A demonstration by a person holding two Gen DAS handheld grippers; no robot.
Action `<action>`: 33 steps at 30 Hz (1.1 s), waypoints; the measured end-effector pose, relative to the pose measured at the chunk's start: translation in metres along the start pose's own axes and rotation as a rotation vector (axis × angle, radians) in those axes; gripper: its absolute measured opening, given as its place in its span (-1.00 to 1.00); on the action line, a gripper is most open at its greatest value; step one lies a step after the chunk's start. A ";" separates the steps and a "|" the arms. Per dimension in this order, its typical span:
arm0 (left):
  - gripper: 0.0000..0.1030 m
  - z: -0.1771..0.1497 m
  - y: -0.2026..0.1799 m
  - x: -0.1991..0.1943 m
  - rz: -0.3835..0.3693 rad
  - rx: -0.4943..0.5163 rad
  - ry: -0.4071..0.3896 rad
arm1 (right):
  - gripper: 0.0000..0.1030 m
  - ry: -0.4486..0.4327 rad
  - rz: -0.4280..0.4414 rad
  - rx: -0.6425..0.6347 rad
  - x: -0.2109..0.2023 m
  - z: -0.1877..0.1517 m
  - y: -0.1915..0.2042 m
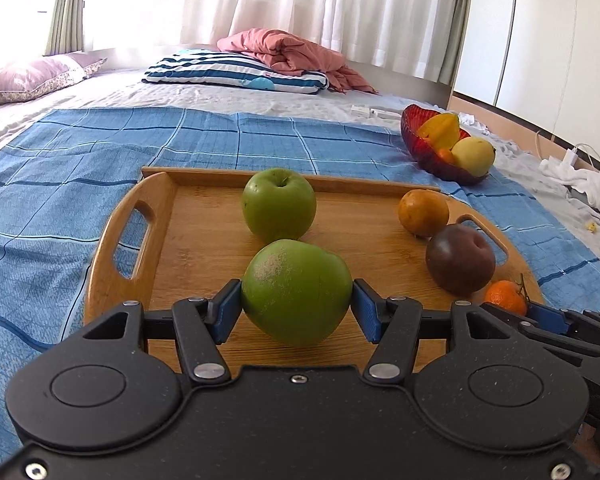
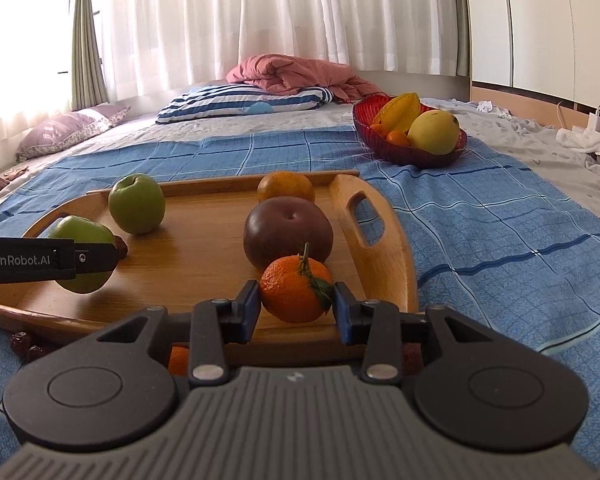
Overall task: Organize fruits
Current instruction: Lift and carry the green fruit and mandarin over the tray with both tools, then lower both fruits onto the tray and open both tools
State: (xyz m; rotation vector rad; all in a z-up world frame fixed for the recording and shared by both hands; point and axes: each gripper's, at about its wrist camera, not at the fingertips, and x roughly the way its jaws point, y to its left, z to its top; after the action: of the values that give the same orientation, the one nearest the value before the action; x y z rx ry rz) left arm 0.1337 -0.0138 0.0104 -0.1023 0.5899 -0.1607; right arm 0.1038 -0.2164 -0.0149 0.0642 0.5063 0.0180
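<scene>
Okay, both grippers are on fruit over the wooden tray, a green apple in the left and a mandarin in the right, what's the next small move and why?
Probably lower both a little, then open. The left gripper pinches the green apple, which the right wrist view shows hanging clear of the wooden tray; the right gripper clamps the mandarin near the tray's front edge. Both are already over it.

A home bedroom: a bed (image 1: 100, 168) with pillows (image 1: 236, 72), a crumpled quilt (image 1: 292, 52), white curtains (image 2: 260, 12) and wardrobe doors (image 2: 548, 20).

Smooth wooden tray (image 1: 148, 216) on woven checked cloth (image 1: 60, 184); glossy apple (image 1: 278, 204).
</scene>
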 end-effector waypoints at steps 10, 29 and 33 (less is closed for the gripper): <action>0.10 -0.005 -0.001 0.001 0.003 0.015 -0.011 | -0.15 -0.002 -0.008 -0.024 0.001 -0.002 0.004; 0.13 -0.010 -0.011 0.001 0.008 0.062 0.008 | -0.13 -0.027 -0.019 -0.054 -0.001 -0.009 0.009; 0.15 -0.013 -0.014 0.001 0.014 0.077 0.013 | -0.09 -0.038 -0.014 -0.053 -0.002 -0.010 0.009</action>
State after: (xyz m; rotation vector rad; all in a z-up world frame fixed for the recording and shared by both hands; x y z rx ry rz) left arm 0.1249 -0.0287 0.0009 -0.0223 0.5966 -0.1700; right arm 0.0976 -0.2070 -0.0224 0.0091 0.4681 0.0162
